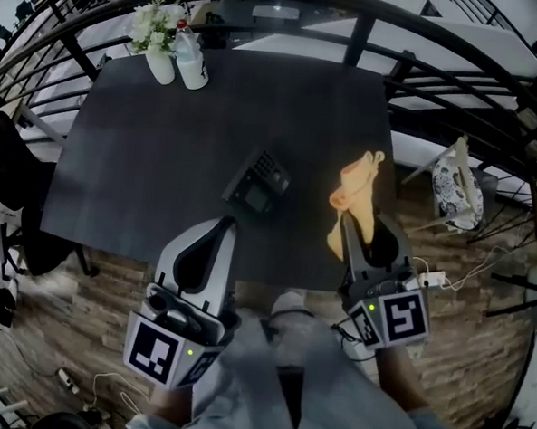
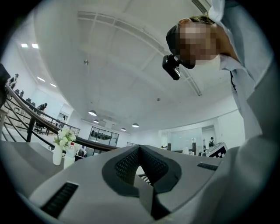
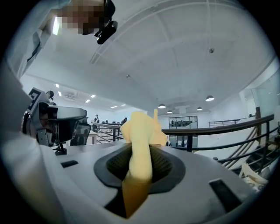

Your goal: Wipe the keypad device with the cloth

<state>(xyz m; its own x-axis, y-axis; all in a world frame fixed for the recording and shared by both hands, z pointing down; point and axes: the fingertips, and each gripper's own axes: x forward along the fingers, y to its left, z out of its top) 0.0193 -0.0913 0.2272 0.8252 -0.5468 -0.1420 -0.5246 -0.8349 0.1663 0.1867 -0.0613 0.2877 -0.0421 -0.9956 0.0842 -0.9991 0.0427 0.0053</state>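
As cloth [image 1: 358,201] sits clamped — keypad [image 1: 258,183] leftward.

A dark table [image 1: 144,174] is set on a wood-plank floor [image 1: 485,376] and is ringed on its far side by a curved black railing [image 1: 459,58]. A vase of white flowers [image 1: 160,65] and a bottle [image 1: 192,64] are placed at its far left corner. A black chair [image 1: 7,179] is seen at left. The white ceiling [image 2: 131,57] is dotted with round lights [image 2: 92,113].
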